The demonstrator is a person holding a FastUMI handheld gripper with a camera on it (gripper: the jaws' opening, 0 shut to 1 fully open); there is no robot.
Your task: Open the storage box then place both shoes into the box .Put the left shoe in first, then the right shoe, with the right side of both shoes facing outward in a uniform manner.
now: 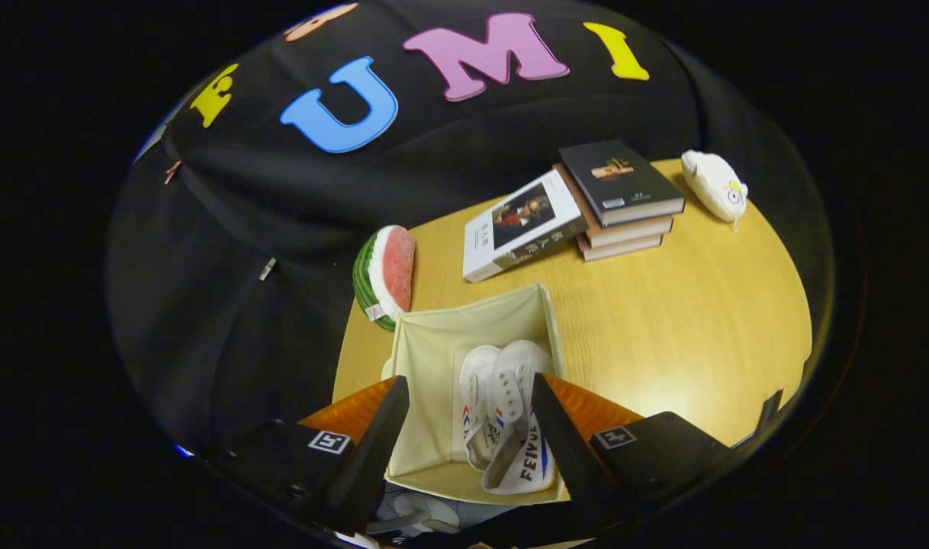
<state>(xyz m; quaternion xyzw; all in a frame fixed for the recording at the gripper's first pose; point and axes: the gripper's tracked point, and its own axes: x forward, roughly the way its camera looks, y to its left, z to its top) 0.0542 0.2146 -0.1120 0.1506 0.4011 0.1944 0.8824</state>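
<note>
Tool: spread wide, holding nothing, above the box
Box: open, lower centre, on the worktop
Shoes: both inside the box, side by side

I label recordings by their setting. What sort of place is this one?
Probably a staged recording booth, not a home: black cloth wall, a wooden table with books, and shoes in a box between the open gripper fingers.
</note>
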